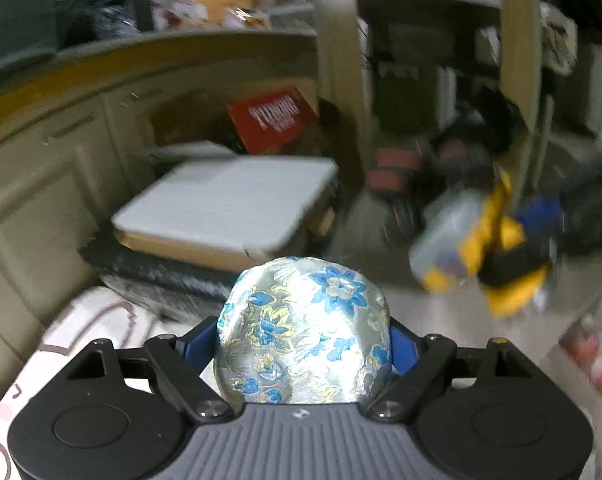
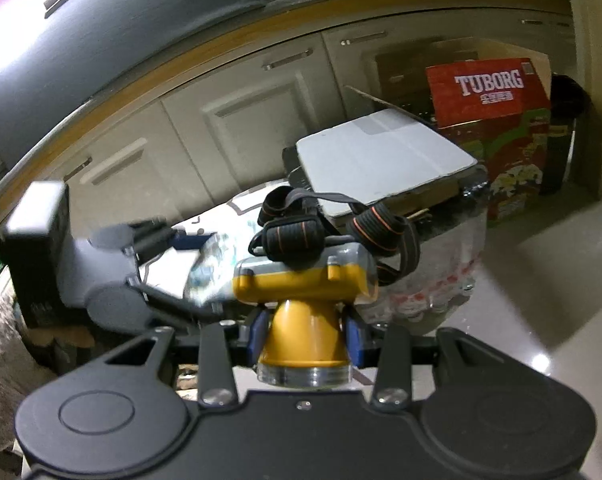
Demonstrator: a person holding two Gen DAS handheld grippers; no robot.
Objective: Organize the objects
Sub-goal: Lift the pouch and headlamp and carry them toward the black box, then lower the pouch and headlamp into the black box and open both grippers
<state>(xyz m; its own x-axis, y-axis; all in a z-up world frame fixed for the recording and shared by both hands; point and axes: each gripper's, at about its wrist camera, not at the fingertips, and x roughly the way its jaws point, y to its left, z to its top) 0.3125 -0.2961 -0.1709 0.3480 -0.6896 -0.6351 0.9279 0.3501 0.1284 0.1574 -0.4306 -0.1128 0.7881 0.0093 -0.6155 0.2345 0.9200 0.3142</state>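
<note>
A round silver brocade case with blue flowers (image 1: 303, 332) sits between the blue pads of my left gripper (image 1: 304, 342), which is shut on its sides. To the right in that view, blurred, is my right gripper (image 1: 501, 268) with a yellow headlamp (image 1: 497, 216). In the right wrist view my right gripper (image 2: 305, 334) is shut on the yellow headlamp (image 2: 305, 292) at its cone-shaped body, and its black and orange straps (image 2: 293, 236) are bundled on top. My left gripper (image 2: 169, 264) shows at the left there, holding the floral case (image 2: 213, 260).
A white-topped cardboard box (image 2: 381, 160) lies ahead, with a red Tuborg carton (image 2: 489, 88) behind it against cream cabinets (image 2: 241, 120). A shrink-wrapped pack of bottles (image 2: 441, 280) stands on the glossy floor (image 2: 549, 264). A white patterned surface (image 1: 93, 328) lies below left.
</note>
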